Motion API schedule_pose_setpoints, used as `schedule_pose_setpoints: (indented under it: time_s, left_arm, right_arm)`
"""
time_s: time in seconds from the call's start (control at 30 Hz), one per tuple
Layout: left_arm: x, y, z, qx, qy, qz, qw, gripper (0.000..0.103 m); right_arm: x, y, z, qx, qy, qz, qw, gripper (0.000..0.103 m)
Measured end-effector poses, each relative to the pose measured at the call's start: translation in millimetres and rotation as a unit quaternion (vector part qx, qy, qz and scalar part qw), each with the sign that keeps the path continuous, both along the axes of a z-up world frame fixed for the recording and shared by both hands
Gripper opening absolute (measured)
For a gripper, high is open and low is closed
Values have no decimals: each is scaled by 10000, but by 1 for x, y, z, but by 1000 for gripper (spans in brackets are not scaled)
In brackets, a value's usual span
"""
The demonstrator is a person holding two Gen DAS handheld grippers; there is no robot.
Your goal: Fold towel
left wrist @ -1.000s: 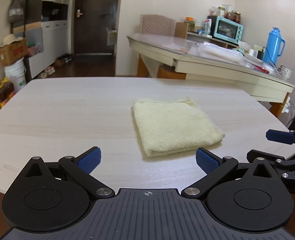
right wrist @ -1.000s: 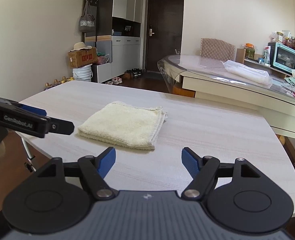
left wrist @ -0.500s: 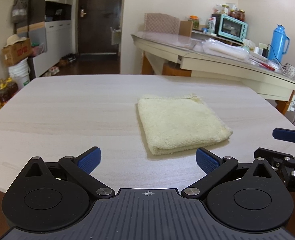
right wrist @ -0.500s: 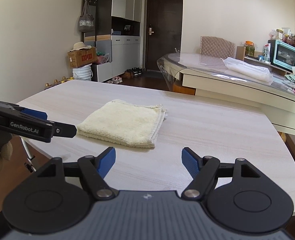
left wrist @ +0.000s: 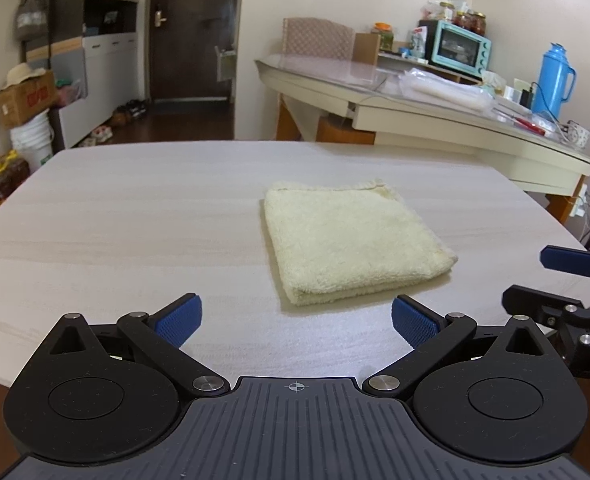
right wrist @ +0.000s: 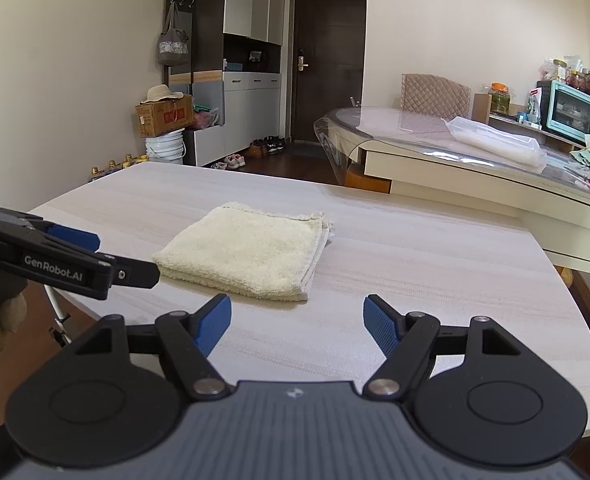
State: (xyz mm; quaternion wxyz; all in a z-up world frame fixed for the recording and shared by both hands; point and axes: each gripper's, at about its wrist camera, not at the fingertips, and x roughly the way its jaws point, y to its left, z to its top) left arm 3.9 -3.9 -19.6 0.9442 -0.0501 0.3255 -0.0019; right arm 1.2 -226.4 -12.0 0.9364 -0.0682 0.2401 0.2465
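Note:
A cream towel [left wrist: 347,240] lies folded into a small square on the pale wooden table [left wrist: 115,208]. It also shows in the right wrist view [right wrist: 247,252]. My left gripper [left wrist: 297,322] is open and empty, just short of the towel's near edge. My right gripper [right wrist: 297,322] is open and empty, a little nearer than the towel's near right corner. The right gripper's fingers [left wrist: 567,260] show at the right edge of the left wrist view. The left gripper's fingers [right wrist: 75,240] show at the left of the right wrist view.
A second table [left wrist: 435,112] with a glass top stands behind, carrying a toaster oven [left wrist: 459,46], a blue thermos [left wrist: 553,76] and a plastic bag. A cardboard box [left wrist: 27,98], a white bucket and bottles stand on the floor at the left.
Both grippers have drifted slightly while staying open. The towel has not moved.

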Motion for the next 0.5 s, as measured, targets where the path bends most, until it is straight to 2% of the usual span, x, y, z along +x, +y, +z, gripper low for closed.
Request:
schedule_pose_setpoints:
  time_s: [0.5]
  left_arm:
    - [-1,-1,-1,132,-15,46,9999,103]
  right_arm:
    - [3,6,5,-46,-30,48,10000,76]
